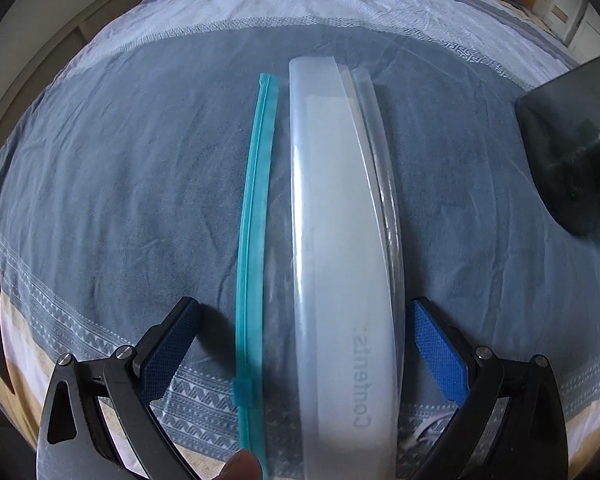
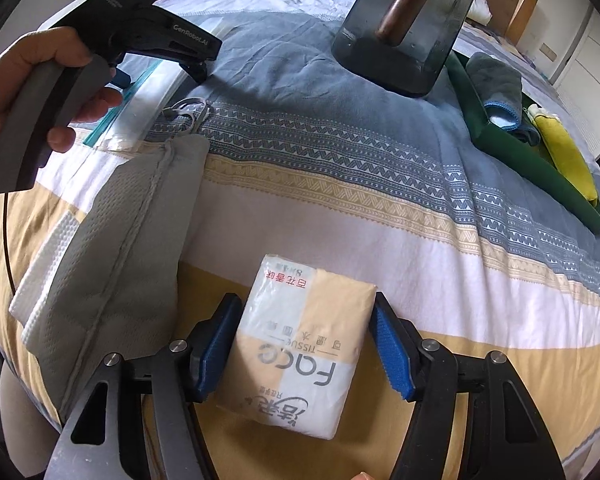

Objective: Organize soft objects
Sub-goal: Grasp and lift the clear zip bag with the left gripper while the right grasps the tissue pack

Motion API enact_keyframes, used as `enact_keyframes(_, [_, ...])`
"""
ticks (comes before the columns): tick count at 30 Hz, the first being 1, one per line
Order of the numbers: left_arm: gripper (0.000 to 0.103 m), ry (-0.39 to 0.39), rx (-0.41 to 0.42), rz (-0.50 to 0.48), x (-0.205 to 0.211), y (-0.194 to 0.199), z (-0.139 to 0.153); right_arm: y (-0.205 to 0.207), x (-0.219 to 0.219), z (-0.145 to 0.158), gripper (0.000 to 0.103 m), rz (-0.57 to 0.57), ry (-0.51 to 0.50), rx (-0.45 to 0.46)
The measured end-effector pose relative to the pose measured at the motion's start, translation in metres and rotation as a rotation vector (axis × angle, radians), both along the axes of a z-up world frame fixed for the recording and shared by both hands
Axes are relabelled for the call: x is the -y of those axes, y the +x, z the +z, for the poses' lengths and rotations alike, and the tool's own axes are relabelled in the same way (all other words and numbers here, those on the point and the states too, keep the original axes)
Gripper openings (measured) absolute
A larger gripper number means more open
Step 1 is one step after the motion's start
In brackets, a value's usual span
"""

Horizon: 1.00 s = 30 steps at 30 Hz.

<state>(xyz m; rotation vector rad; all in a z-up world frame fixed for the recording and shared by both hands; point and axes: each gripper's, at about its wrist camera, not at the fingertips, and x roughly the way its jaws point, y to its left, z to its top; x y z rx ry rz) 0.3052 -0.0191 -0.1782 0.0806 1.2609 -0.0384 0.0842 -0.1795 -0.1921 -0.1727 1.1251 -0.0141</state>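
The right hand-held gripper [image 2: 306, 346] is closing its pads on a tissue pack [image 2: 300, 344] lying on the bed [image 2: 380, 208], its long axis running straight ahead between the fingers. The left hand-held gripper [image 1: 306, 344] is hanging open over the zip bag [image 1: 340, 240], which is lying lengthwise ahead of it, to the pack's upper left.

Left gripper [image 1: 304, 344]: black angular linkage arms with silver round screws at the pivots, dark-blue textured pads [image 1: 438, 354] on the finger insides. Right gripper [image 2: 304, 344]: the same build, its blue pads ribbed. Seen from the right wrist camera, the left gripper's black body bears white "GenRobot.AI" lettering above a grey handle; a thin dark cable hangs below that handle.
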Motion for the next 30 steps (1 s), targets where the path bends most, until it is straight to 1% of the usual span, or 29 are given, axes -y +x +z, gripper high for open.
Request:
enact_keyframes(6, [0.101, 0.011, 0.001, 0.015, 0.001, 0.006, -0.005, 0.002, 0.0, -0.001, 0.059, 0.009, -0.005, 0.002])
enact_keyframes(8, [0.097, 0.014, 0.016, 0.01, 0.001, 0.007, -0.006, 0.002, 0.0, -0.001, 0.058, 0.014, -0.006, 0.007])
enact_keyframes(11, [0.088, 0.009, 0.025, -0.001, 0.003, 0.01, -0.007, 0.001, 0.001, 0.0, 0.057, 0.018, -0.002, 0.011])
enact_keyframes(13, [0.079, 0.01, 0.028, -0.011, 0.004, 0.009, -0.006, 0.001, 0.001, 0.0, 0.056, 0.021, 0.0, 0.014])
enact_keyframes(14, [0.077, 0.01, 0.029, -0.016, 0.004, 0.008, -0.005, 0.001, 0.001, 0.0, 0.056, 0.021, 0.001, 0.015])
enact_keyframes(16, [0.067, 0.012, 0.032, -0.027, 0.008, 0.007, -0.003, 0.001, 0.002, 0.0, 0.056, 0.021, 0.003, 0.015])
enact_keyframes(17, [0.065, 0.009, 0.033, -0.032, 0.009, 0.007, -0.003, 0.001, 0.002, 0.0, 0.055, 0.023, 0.003, 0.016])
enact_keyframes(19, [0.055, 0.008, 0.033, -0.043, 0.015, 0.008, -0.003, 0.0, 0.001, 0.0, 0.055, 0.025, 0.005, 0.016])
enact_keyframes(20, [0.052, 0.005, 0.035, -0.05, 0.015, 0.007, -0.003, 0.0, 0.001, 0.0, 0.055, 0.024, 0.007, 0.015])
enact_keyframes(22, [0.038, 0.0, 0.039, -0.059, 0.024, 0.005, -0.001, 0.0, 0.001, 0.001, 0.055, 0.026, 0.01, 0.017])
enact_keyframes(23, [0.035, 0.0, 0.042, -0.061, 0.028, 0.007, 0.002, 0.0, 0.001, 0.001, 0.054, 0.026, 0.012, 0.017])
enact_keyframes(25, [0.016, -0.001, 0.046, -0.064, 0.032, 0.006, 0.003, 0.0, 0.002, 0.002, 0.054, 0.024, 0.021, 0.017])
enact_keyframes(27, [0.005, 0.005, 0.053, -0.061, 0.037, 0.0, 0.005, 0.0, 0.003, 0.003, 0.053, 0.026, 0.025, 0.02])
enact_keyframes(30, [0.003, -0.014, 0.062, -0.059, 0.034, -0.001, 0.007, -0.002, 0.005, 0.006, 0.052, 0.02, 0.034, 0.038])
